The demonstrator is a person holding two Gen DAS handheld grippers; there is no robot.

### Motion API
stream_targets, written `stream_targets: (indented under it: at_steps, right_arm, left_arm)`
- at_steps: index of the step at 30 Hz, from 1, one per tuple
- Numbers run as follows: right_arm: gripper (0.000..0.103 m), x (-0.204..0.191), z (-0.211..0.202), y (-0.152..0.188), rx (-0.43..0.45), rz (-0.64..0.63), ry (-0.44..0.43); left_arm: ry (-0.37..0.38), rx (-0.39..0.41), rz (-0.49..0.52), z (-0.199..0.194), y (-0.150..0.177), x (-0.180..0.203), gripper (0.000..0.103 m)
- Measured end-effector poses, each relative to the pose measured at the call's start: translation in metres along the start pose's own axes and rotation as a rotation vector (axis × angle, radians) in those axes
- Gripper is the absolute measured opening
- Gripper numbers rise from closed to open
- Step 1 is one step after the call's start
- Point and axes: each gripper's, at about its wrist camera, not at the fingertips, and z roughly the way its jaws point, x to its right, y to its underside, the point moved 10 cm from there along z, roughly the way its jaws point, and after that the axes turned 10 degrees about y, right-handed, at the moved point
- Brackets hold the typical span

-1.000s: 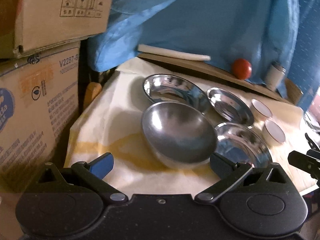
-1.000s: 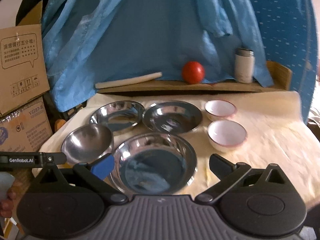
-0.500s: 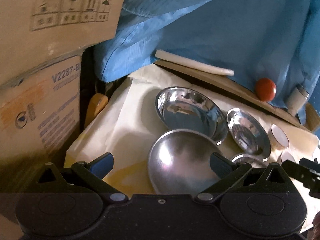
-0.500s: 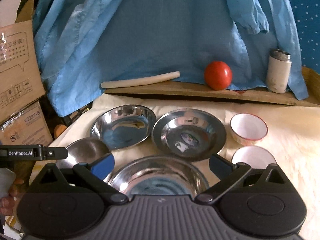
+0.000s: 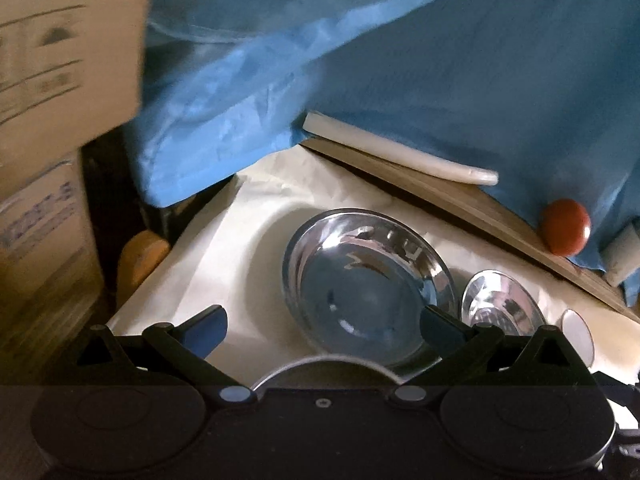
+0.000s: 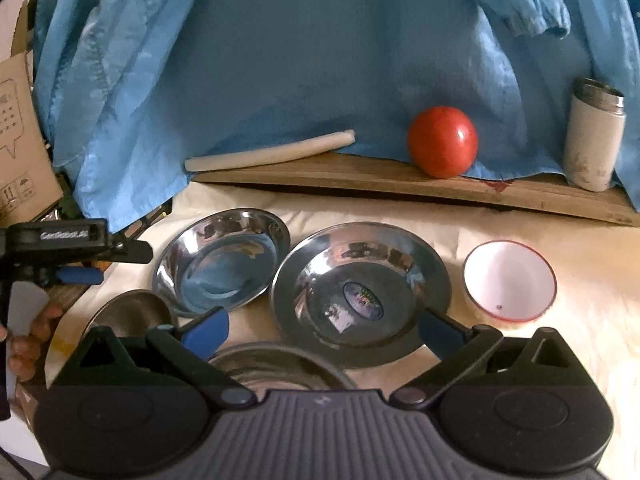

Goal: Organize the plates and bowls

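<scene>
A blue cloth [image 6: 320, 60] fills the upper half of both views, draped over a wooden board [image 6: 400, 184] that carries a white roll [image 6: 272, 152], a red tomato [image 6: 443, 142] and a pale flask [image 6: 594, 136]. Below it, the cream-covered surface [image 6: 540, 216] holds the dishes.

In the right wrist view, the wide steel plate [image 6: 360, 292] sits at centre, with a deep steel bowl [image 6: 220, 260] just beside it on the left and a white red-rimmed bowl [image 6: 510, 280] to its right. A matte steel bowl [image 6: 132, 314] lies at lower left, and another steel rim [image 6: 276, 360] shows at the bottom centre, partly hidden by the tool body.

The right tongs [image 6: 324, 330] are spread wide and grip nothing; they hang over the near edge of the wide plate. The left tongs [image 5: 324, 326] are likewise wide open and empty, framing the deep bowl [image 5: 368, 284], with the matte bowl's rim [image 5: 320, 368] directly beneath them.

Nothing appears stacked yet, so this looks like the approach to a first pickup. The next move likely calls for lowering one finger inside a rim, the other outside, and closing firmly, since polished steel could slip.
</scene>
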Motion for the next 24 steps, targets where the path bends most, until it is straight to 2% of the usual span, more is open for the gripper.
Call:
stream_targets:
  at_steps: [6,13,20,24]
  right_arm:
    - [0.103,-0.005,0.023,-0.014,-0.018,-0.013,-0.051]
    - [0.103,-0.03,0.055,-0.035,-0.023,-0.116,-0.068]
    - [0.102,-0.048,0.086,-0.055,-0.051,-0.178,-0.078]
    - [0.096,-0.056,0.098,-0.062,-0.07,-0.196,-0.1]
  left_arm:
    - [-0.035,-0.047,0.025,0.022,-0.008,-0.006,0.102]
    - [-0.029,-0.098,0.004,0.044,-0.014,-0.018,0.099]
    - [-0.018,-0.139,0.005,0.056,-0.013,-0.028,0.089]
    - [0.0,-0.154,-0.014,0.057,-0.009,-0.036,0.082]
